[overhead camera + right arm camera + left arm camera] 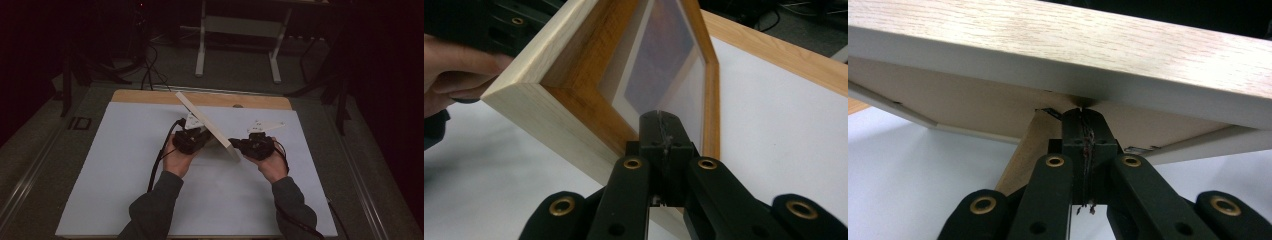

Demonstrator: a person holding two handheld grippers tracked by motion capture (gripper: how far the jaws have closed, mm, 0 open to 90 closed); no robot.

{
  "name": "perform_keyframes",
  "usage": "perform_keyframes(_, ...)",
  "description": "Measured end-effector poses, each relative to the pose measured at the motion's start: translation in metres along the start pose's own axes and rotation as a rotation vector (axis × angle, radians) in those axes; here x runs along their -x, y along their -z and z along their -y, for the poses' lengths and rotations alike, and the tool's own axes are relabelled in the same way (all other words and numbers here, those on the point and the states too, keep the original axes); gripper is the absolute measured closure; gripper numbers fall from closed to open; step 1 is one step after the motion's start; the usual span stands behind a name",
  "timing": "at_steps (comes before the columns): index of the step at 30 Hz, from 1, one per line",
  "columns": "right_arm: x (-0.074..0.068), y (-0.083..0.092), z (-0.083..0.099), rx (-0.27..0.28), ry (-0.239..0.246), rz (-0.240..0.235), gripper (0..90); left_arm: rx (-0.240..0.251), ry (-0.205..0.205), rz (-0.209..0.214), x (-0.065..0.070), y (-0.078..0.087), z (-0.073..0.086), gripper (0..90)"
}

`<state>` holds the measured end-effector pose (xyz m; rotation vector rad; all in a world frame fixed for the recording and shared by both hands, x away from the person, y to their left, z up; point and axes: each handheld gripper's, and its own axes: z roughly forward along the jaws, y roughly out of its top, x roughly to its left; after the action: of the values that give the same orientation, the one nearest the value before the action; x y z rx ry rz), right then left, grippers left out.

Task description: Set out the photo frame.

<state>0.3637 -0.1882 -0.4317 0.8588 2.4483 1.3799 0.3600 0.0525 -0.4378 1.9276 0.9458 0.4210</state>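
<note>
A light wooden picture frame [207, 126] stands tilted on edge in the middle of the table, between my two grippers. My left gripper [205, 135] is behind it, jaws shut with nothing between them, tips [1082, 113] against the frame's brown back [973, 107] beside the fold-out stand leg [1023, 150]. My right gripper [235, 144] is at the front side, jaws shut and empty, tips [659, 116] at the inner edge of the frame [574, 85] by the glass [659, 65]. The person's other hand [454, 75] appears behind the frame.
A white sheet [120, 170] covers the table, with a wooden strip [150, 97] along its far edge. Beyond the table are a white desk's legs [201, 50] and cables [149, 75] on the dark floor. Open sheet lies left, right and in front of the hands.
</note>
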Motion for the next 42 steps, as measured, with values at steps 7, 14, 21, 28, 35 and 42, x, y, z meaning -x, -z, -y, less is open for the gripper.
perform_keyframes(7,-0.004,-0.001,0.0,0.001,0.017,-0.008,89.9,-0.009,-0.027,0.05,-0.005,0.0,-0.001,89.9)
perform_keyframes(14,-0.008,0.001,-0.002,0.005,0.033,-0.01,89.9,-0.013,-0.051,0.071,-0.008,0.001,-0.001,89.9)
perform_keyframes(21,-0.012,0.0,-0.003,0.004,0.045,-0.019,89.9,-0.016,-0.05,0.076,-0.011,-0.001,-0.002,89.9)
perform_keyframes(28,-0.019,-0.002,-0.005,0.004,0.071,-0.029,89.9,-0.016,-0.048,0.085,-0.015,-0.001,-0.001,89.9)
perform_keyframes(35,-0.023,-0.003,-0.007,0.002,0.085,-0.037,89.9,-0.017,-0.054,0.092,-0.017,-0.002,-0.001,89.9)
perform_keyframes(42,-0.03,-0.007,-0.009,0.005,0.106,-0.047,90.0,-0.018,-0.052,0.108,-0.021,-0.001,-0.001,89.9)
